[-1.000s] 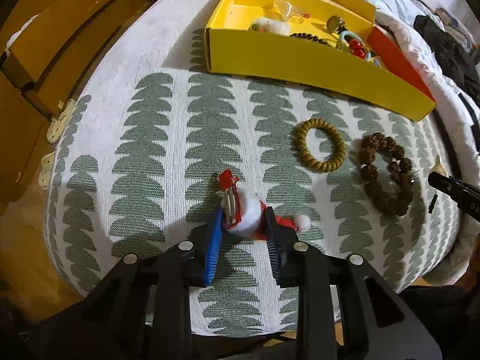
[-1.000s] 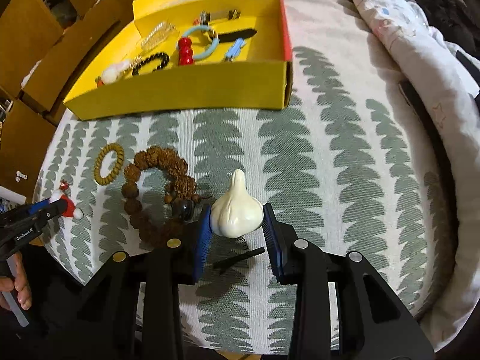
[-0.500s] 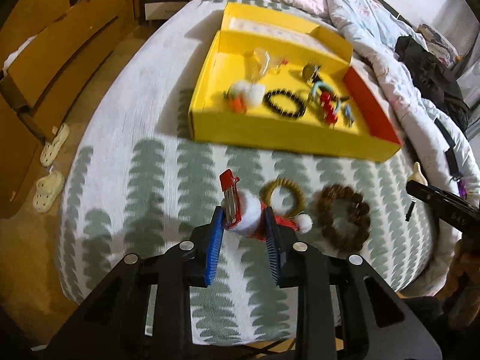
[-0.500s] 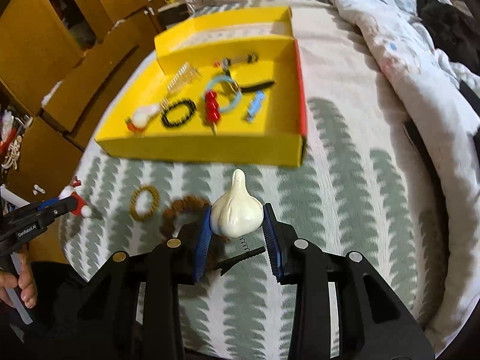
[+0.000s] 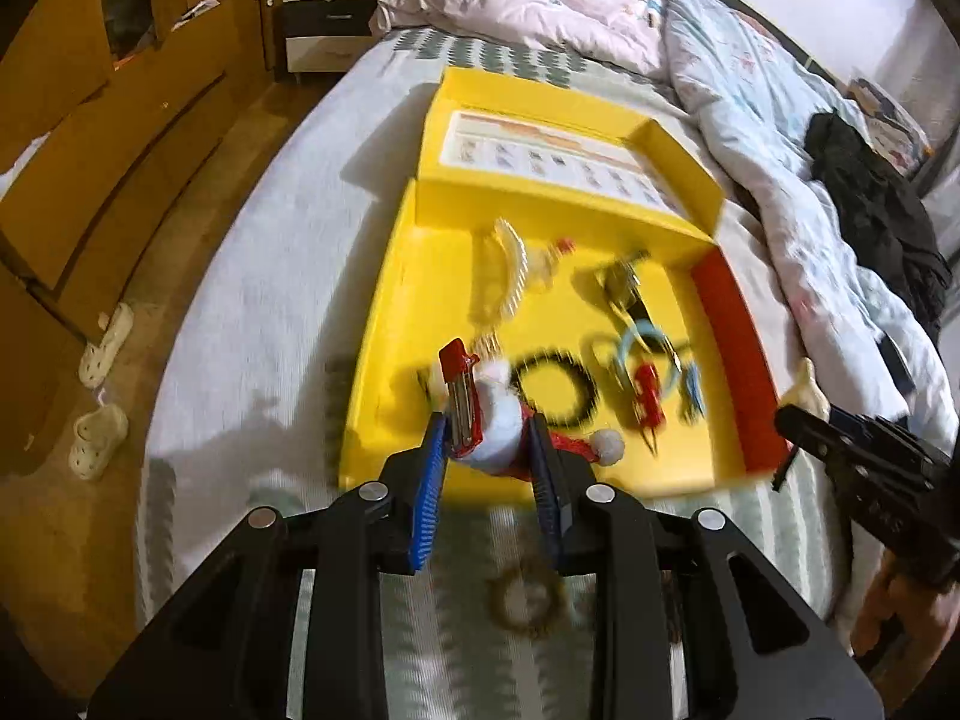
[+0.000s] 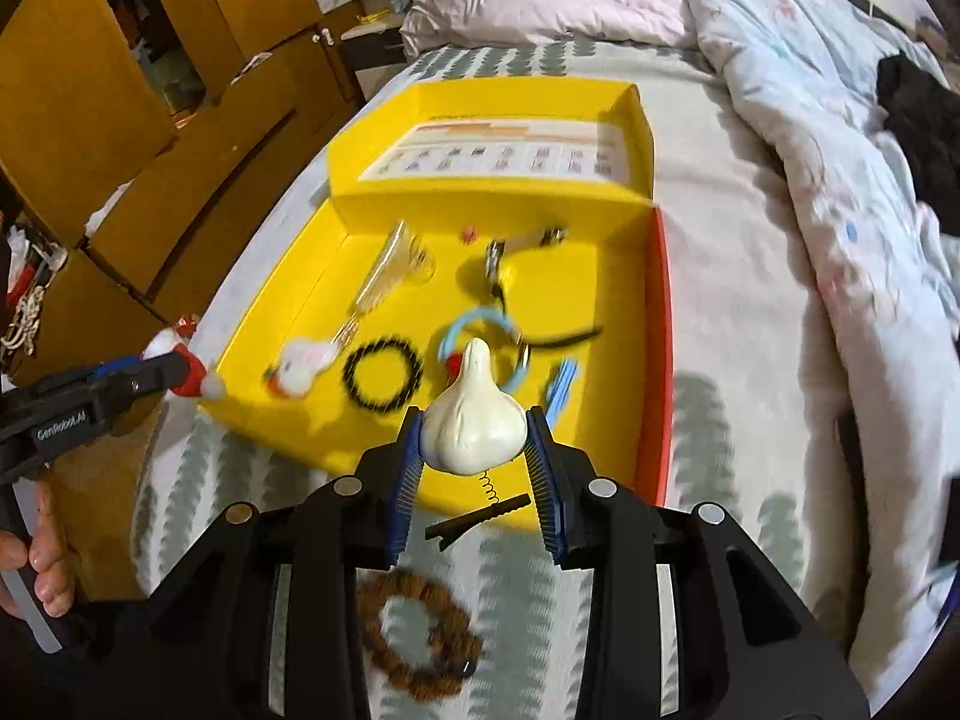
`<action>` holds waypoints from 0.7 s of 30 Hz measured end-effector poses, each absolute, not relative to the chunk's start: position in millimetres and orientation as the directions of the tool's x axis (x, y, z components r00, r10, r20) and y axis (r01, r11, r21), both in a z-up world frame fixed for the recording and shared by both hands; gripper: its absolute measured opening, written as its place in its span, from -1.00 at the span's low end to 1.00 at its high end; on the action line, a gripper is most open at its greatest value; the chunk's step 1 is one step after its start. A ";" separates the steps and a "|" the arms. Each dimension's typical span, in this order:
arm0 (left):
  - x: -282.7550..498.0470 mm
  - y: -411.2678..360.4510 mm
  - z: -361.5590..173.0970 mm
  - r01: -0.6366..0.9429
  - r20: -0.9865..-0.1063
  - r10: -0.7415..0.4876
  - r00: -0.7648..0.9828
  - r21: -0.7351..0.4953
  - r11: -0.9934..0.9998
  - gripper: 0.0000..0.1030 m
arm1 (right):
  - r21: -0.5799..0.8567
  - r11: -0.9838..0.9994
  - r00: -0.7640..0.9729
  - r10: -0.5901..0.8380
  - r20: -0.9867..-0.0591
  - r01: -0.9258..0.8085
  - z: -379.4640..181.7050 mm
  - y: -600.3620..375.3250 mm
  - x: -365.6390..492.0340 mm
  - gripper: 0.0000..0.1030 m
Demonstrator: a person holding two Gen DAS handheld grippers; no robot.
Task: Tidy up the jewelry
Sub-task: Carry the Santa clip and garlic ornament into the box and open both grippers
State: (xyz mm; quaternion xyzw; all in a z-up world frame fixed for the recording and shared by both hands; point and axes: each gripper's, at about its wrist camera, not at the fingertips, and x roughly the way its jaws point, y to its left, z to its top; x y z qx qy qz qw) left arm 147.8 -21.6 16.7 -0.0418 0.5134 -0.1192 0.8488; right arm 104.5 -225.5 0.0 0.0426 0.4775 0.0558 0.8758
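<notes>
- My left tool (image 5: 489,438) is closed narrow on the Santa clip (image 5: 492,429); its red metal bar stands up past the left jaw and the pom-pom pokes out to the right.
- My right tool (image 6: 474,441) is clamped on the white gourd clip (image 6: 474,414), stem pointing away from me, with a spring and black toothed bar dangling under it.
- Both clips hang in the air, clear of the bed (image 6: 738,276).
- The yellow box (image 6: 288,324) lies straight ahead of both tools, its long axis running away from me toward the head of the bed, lid flap at the far end.
- From the left view, the Santa clip is over the box's near-left corner; from the right view, the gourd clip is over the near wall, toward the red right side.
- Each hand looks about equally near. I judge a short push forward and down from either one puts its clip inside.
- Already in the box: a black bracelet (image 6: 382,375), a blue ring (image 6: 483,357), a white plush clip (image 6: 303,363) and a clear comb (image 6: 384,276).
- Waiting on the bed below my tools: a tan bead ring (image 5: 528,600) and a brown bead bracelet (image 6: 420,639).
- Blur makes the small pieces hard to read.
</notes>
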 end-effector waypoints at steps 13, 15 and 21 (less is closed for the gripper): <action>240.4 -29.8 -31.7 0.109 -0.914 -0.101 0.392 -0.062 0.992 -0.47 | 0.071 0.997 0.516 0.080 -0.853 -0.037 -32.1 -244.7 213.2 -0.33; 246.7 -31.1 -38.3 0.104 -0.919 -0.077 0.386 -0.040 0.994 -0.47 | 0.076 0.997 0.502 0.082 -0.861 -0.033 -43.7 -250.1 224.1 -0.33; 258.2 -37.7 -57.9 0.119 -0.934 -0.062 0.353 -0.021 0.993 -0.47 | 0.073 0.997 0.478 0.082 -0.875 -0.037 -65.6 -258.4 240.5 -0.32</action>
